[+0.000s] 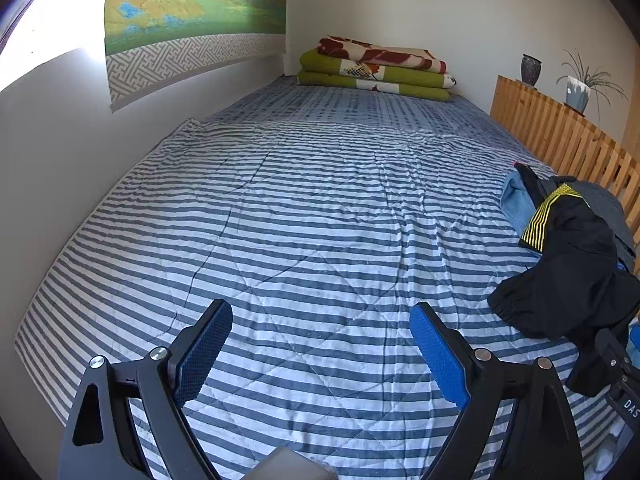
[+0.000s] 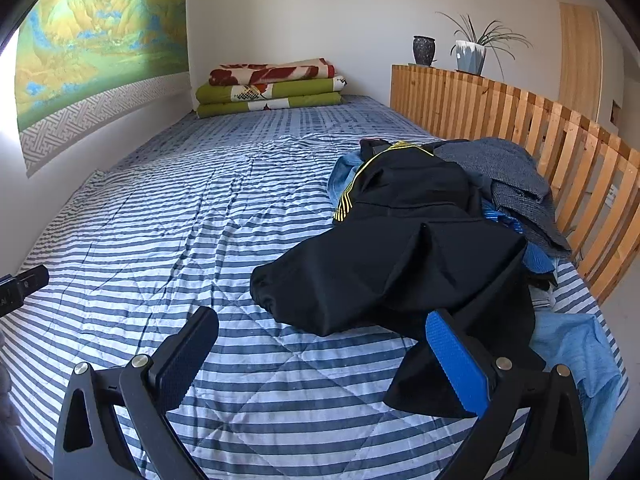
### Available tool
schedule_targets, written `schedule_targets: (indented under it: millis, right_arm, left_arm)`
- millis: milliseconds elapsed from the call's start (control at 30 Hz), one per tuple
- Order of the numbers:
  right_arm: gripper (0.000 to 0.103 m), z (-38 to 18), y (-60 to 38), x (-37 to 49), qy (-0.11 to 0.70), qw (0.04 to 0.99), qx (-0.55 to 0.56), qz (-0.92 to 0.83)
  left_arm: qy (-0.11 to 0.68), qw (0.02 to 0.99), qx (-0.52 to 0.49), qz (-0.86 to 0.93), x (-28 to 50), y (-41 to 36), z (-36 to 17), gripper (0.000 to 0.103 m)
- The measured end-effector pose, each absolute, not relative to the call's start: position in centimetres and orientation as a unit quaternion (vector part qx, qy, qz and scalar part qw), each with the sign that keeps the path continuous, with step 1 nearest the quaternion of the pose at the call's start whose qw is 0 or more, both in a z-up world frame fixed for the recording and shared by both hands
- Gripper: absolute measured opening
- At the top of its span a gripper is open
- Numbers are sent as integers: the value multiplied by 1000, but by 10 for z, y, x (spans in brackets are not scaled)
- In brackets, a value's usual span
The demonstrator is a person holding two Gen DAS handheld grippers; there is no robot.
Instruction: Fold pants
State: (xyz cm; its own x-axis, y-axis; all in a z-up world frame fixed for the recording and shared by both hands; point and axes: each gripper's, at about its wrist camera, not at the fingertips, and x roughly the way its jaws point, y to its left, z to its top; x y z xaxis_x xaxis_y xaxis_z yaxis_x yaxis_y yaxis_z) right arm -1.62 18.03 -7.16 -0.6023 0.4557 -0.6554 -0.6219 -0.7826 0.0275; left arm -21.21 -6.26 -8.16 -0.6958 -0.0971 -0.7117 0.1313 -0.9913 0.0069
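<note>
Your left gripper point(image 1: 320, 344) and right gripper point(image 2: 322, 346) hover wide open and empty over the striped quilt point(image 1: 280, 220); the crumpled black, yellow-trimmed pants point(image 2: 400, 248) top the clothes pile point(image 2: 516, 184) by the right pad, likely light and slippery, so pinch the elastic cuff point(image 2: 264, 284).

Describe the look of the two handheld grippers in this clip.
Both match. The left gripper and right gripper have black angular linkage arms with silver pivot screws and flat, textured blue finger pads. No cables or sleeves are visible. White lettering on the right gripper's body reads "DAS", cut off.

Black pants point(image 2: 400, 264) with yellow-striped trim lie crumpled atop the clothes pile point(image 2: 516, 184).
</note>
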Motion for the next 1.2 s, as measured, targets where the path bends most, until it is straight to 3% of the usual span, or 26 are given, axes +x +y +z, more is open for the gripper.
schedule_targets:
  millis: [267, 433, 867, 1033, 1200]
  right_arm:
    - [102, -68, 207, -9, 134, 309, -327, 883]
    - [102, -72, 246, -8, 148, 305, -361, 869]
    - [101, -90, 216, -61, 70, 214, -428, 875]
    - [93, -118, 197, -101, 36, 191, -464, 864]
    - [76, -150, 194, -133, 3, 203, -502, 841]
  left_arm:
    - [1, -2, 410, -912, -229, -9, -100, 93]
    - [-43, 9, 407, -912, -236, 7, -116, 93]
    - [-17, 2, 414, -910, -237, -10, -119, 93]
    - [-3, 21, 414, -910, -240, -31, -119, 93]
    - [7, 33, 416, -909, -244, -49, -123, 93]
